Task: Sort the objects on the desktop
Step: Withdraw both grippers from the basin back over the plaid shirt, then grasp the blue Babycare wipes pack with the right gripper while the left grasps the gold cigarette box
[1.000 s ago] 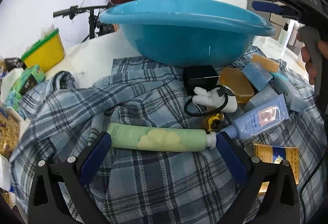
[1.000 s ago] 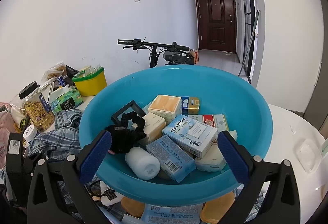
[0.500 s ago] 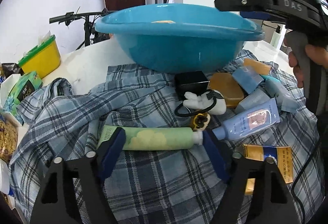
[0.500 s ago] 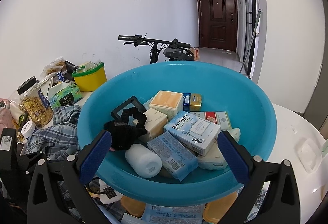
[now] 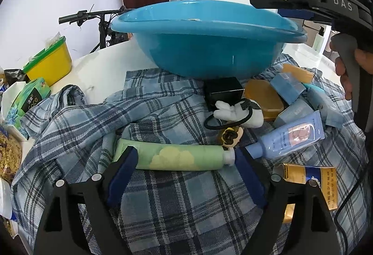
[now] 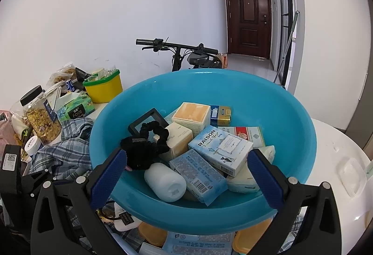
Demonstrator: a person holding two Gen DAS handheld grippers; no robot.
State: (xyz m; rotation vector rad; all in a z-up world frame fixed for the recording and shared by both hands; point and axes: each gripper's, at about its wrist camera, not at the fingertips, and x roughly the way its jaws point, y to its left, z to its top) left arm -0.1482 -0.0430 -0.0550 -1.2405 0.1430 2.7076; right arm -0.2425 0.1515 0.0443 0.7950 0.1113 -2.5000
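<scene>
Green tube (image 5: 177, 157) lies crosswise on plaid cloth (image 5: 93, 119), near side of blue basin (image 5: 209, 54). Left gripper (image 5: 184, 163) straddles tube lengthwise, jaws just reopening, pads beside tube ends; contact unclear. Blue tube (image 5: 289, 136) right of it. Right gripper (image 6: 186, 168) hovers spread wide over basin, empty.

This is a home, an apartment: behind the blue basin (image 6: 202, 96) on the white table (image 6: 331, 150) a bicycle (image 6: 179, 49) stands by the wall, and beyond it a dark wooden entrance door (image 6: 248, 19) closes a hallway
</scene>
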